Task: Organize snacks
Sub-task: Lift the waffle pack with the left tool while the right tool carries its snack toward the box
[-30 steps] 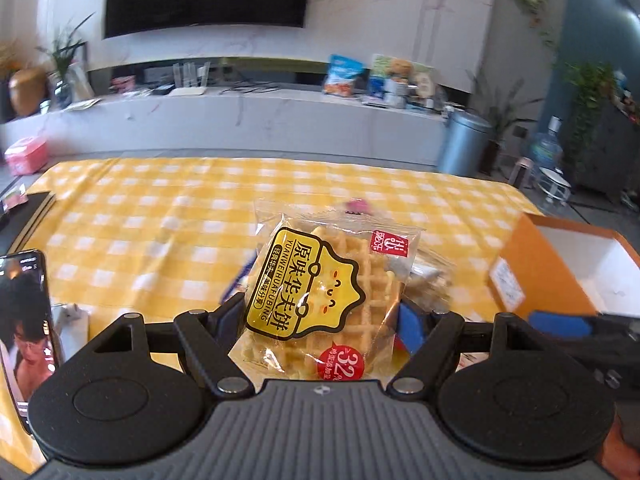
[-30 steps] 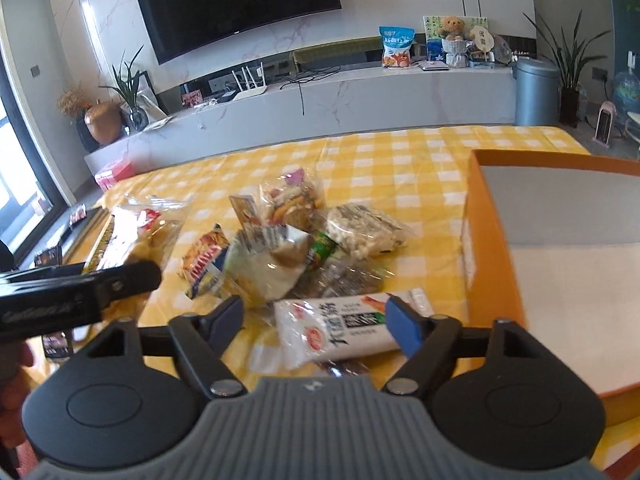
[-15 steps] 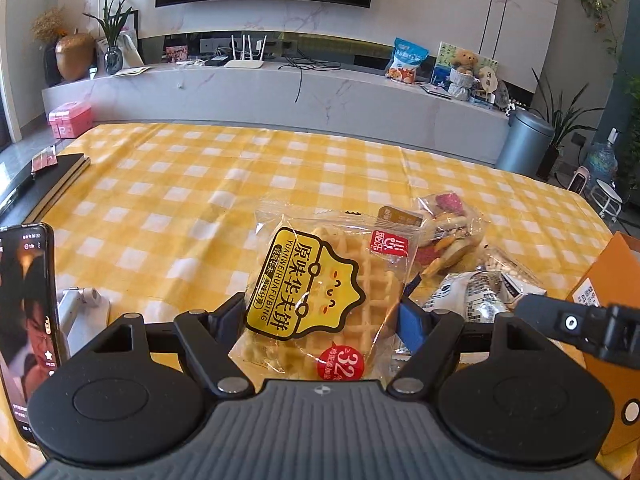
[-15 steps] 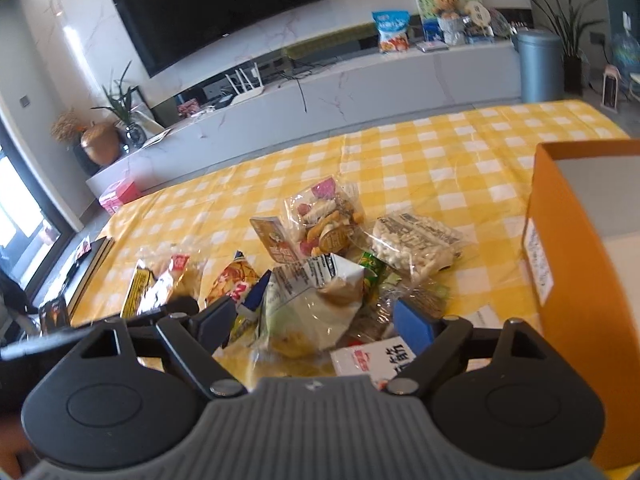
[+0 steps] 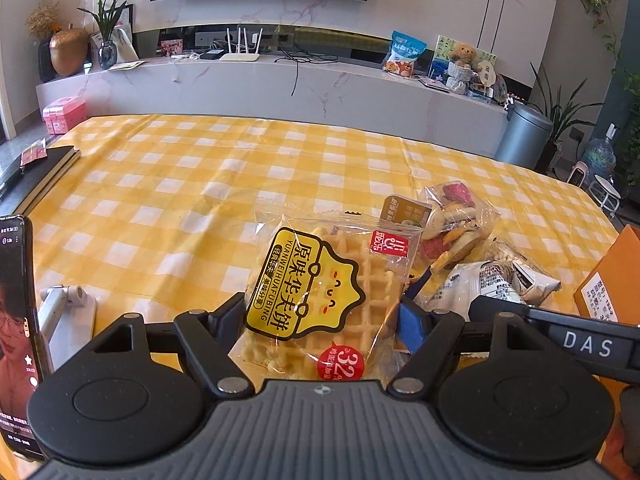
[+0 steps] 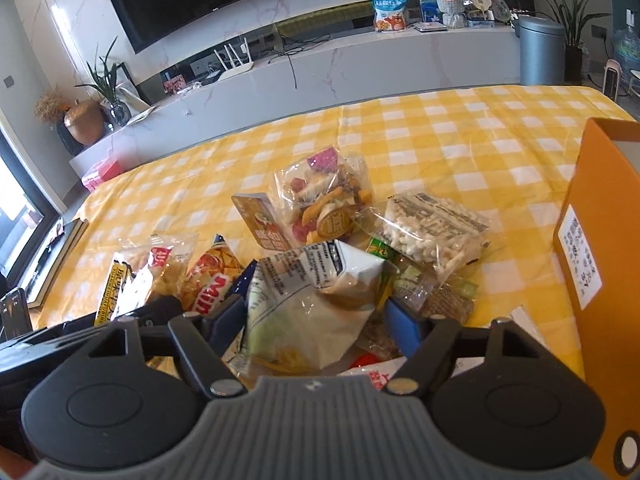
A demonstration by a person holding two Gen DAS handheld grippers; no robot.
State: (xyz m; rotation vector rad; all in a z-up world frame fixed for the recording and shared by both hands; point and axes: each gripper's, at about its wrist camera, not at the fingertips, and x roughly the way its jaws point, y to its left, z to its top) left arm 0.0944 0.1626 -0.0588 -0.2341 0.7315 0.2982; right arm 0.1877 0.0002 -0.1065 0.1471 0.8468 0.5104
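My left gripper (image 5: 322, 316) is shut on a clear waffle packet (image 5: 320, 280) with a yellow label, held just above the yellow checked tablecloth (image 5: 168, 184). To its right lies the snack pile. My right gripper (image 6: 316, 316) is over that pile, and its jaws are closing around a crumpled white bag with printed text (image 6: 320, 276). The blue pads sit at the bag's edges without visibly squeezing it. The right wrist view also shows the waffle packet (image 6: 132, 280) at the lower left. The right gripper's black body (image 5: 560, 340) shows in the left wrist view.
The pile holds a dried fruit bag (image 6: 324, 200), a puffed rice bag (image 6: 432, 224) and a red chips packet (image 6: 212, 276). An orange box (image 6: 592, 220) stands at the right. A phone on a stand (image 5: 16, 320) and a dark notebook (image 5: 44, 172) are at the left.
My right gripper moved left, off the long white packet and onto the crumpled white bag, and its jaws narrowed. My left gripper swung early with the waffle packet, then stayed still.
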